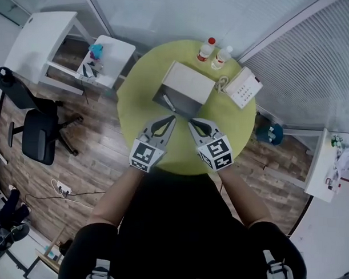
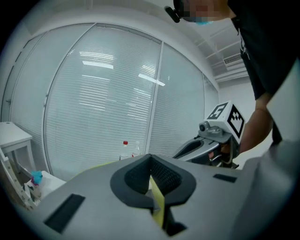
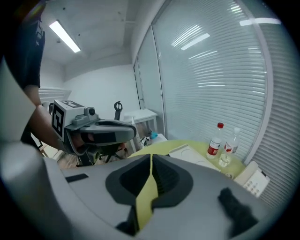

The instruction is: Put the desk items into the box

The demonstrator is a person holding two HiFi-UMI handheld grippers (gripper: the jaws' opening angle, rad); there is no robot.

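Left gripper: jaws pressed together, only a thin slit between the pads, nothing in it. It hovers over the near part of the yellow round worktop, tips pointed forward.

Box: just ahead of both gripper tips, between them and the far edge, open side turned toward the left gripper. A thin pale item may lie in the dark opening; too small to confirm.

Right gripper: jaws likewise closed and empty, close beside the left one, tips just short of the box's near corner.

Loose items, all outside the box: a small pale object ahead of the right gripper, touching or nearly touching the box's right side; a white desk phone further ahead-right; two bottles beyond the box.

Step, as judged: start of a pick, no item in hand. Next move probably falls to the right gripper: spread the jaws, reach ahead-right to the small object or the phone. The phone looks wide, so it needs an edge grasp.
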